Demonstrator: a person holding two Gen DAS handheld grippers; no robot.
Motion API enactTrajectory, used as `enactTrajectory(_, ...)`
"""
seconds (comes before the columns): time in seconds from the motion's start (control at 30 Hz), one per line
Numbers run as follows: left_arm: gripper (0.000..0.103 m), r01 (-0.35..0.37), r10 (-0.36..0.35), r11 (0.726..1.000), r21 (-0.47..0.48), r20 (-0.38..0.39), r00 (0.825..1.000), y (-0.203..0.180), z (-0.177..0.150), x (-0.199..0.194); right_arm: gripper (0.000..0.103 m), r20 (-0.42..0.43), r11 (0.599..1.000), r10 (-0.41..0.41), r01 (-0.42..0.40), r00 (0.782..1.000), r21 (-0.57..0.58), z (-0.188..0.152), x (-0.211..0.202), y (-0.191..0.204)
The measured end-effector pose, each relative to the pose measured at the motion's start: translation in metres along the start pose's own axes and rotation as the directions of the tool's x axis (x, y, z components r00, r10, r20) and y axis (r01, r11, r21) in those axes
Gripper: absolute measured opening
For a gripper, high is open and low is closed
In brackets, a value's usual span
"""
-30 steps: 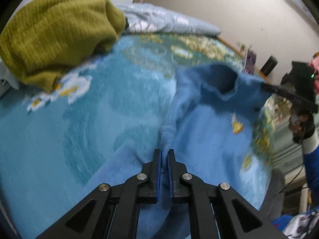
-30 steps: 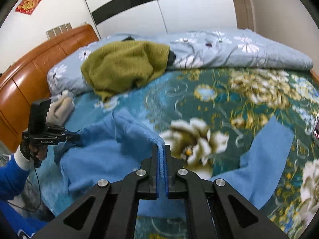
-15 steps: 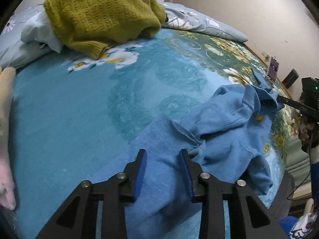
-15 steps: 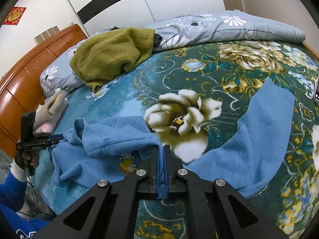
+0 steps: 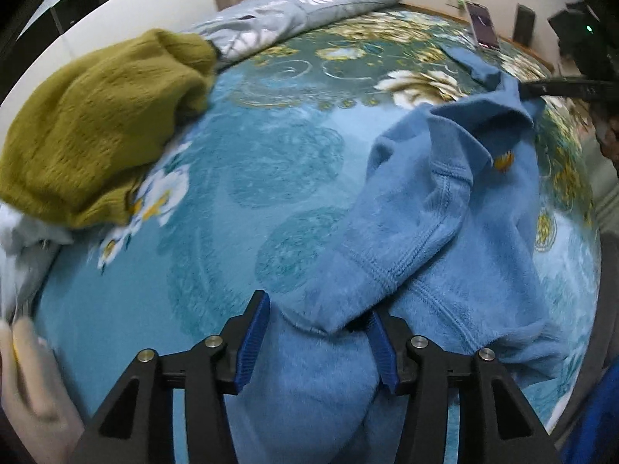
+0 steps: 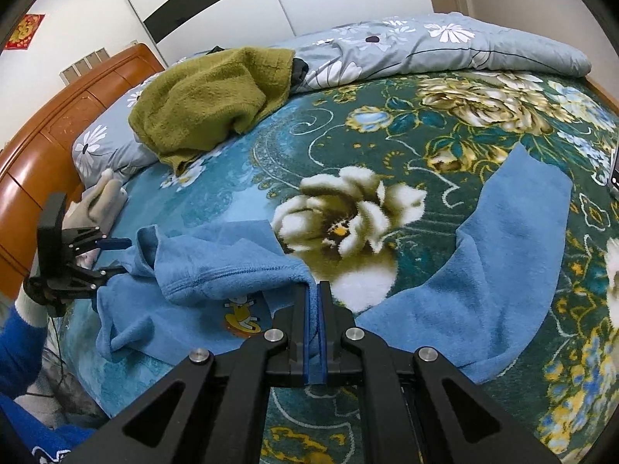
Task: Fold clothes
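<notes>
Now your left gripper (image 5: 317, 342) has let go and stands open over the blue fleece top (image 6: 216, 270), rumpled near the bed's (image 6: 240, 170) edge; your right gripper (image 6: 314, 321) stays clamped on its fold, so the fold remains unfinished.

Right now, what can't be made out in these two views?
- Blue garment: lower part hidden behind the right gripper; right wrist view.
- Phone: cut off by the right edge.
- Beige item: blurred, unidentifiable; left wrist view.
- Left gripper: open.
</notes>
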State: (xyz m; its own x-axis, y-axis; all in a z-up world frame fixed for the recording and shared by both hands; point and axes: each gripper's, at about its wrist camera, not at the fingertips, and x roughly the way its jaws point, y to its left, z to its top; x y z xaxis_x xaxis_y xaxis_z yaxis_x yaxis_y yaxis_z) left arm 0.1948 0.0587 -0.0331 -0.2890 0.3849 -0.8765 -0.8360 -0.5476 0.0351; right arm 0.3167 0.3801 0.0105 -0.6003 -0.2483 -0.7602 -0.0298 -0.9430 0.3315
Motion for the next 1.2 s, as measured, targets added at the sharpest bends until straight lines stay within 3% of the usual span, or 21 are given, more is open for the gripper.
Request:
enactTrajectory(0.13,0.051,0.036,-0.036,0.999,0.007,-0.001,0.999,0.001,0.002,0.006,0.004,-0.011,1.000,0.005,-0.005,1.000,0.003,0.000,0.003,-0.002)
enactTrajectory(0.2,0.039,0.056,-0.056,0.998,0.009,-0.001,0.998,0.002,0.003,0.009,0.004,-0.019,1.000,0.004,-0.004,1.000,-0.004,0.000,0.006,-0.002)
enactTrajectory(0.27,0.034,0.103,-0.103,0.994,-0.026,0.003,0.995,0.006,0.002,0.010,0.004,-0.028,1.000,0.003,-0.003,1.000,-0.008,0.000,0.009,-0.002)
enactTrajectory(0.43,0.030,0.150,-0.150,0.987,-0.064,0.018,0.989,0.010,0.002,0.011,0.007,-0.047,1.000,-0.011,0.010,0.999,-0.029,0.000,0.016,-0.004)
enactTrajectory(0.6,0.030,0.173,-0.171,0.980,-0.094,0.030,0.985,0.014,0.004,0.011,0.025,-0.059,1.000,-0.004,0.003,0.998,-0.029,-0.001,0.021,-0.005)
enactTrajectory(0.77,0.025,0.179,-0.173,0.975,-0.133,0.053,0.983,0.018,0.009,0.004,0.025,-0.069,1.000,0.008,-0.009,0.998,-0.021,-0.001,0.026,-0.007)
enactTrajectory(0.83,0.017,0.182,-0.174,0.972,-0.149,0.062,0.983,0.020,0.011,0.002,0.025,-0.066,1.000,0.016,-0.017,0.998,-0.006,-0.002,0.025,-0.005)
enactTrajectory(0.87,0.010,0.183,-0.174,0.971,-0.157,0.066,0.982,0.021,0.013,0.000,0.023,-0.054,1.000,0.009,-0.010,0.999,-0.004,0.001,0.020,-0.001)
enactTrajectory(0.9,0.009,0.184,-0.175,0.969,-0.165,0.071,0.982,0.022,0.014,-0.001,0.010,-0.041,1.000,0.003,-0.003,0.999,-0.003,0.005,0.016,0.002)
enactTrajectory(1.07,0.004,0.190,-0.174,0.961,-0.203,0.094,0.980,0.026,0.019,-0.009,0.006,0.022,1.000,-0.031,0.031,0.999,0.004,0.021,-0.007,0.018)
enactTrajectory(1.2,0.004,0.147,-0.108,0.966,-0.211,0.187,0.976,0.034,0.040,-0.045,0.006,0.095,0.998,-0.061,0.060,0.994,0.008,0.039,-0.031,0.032)
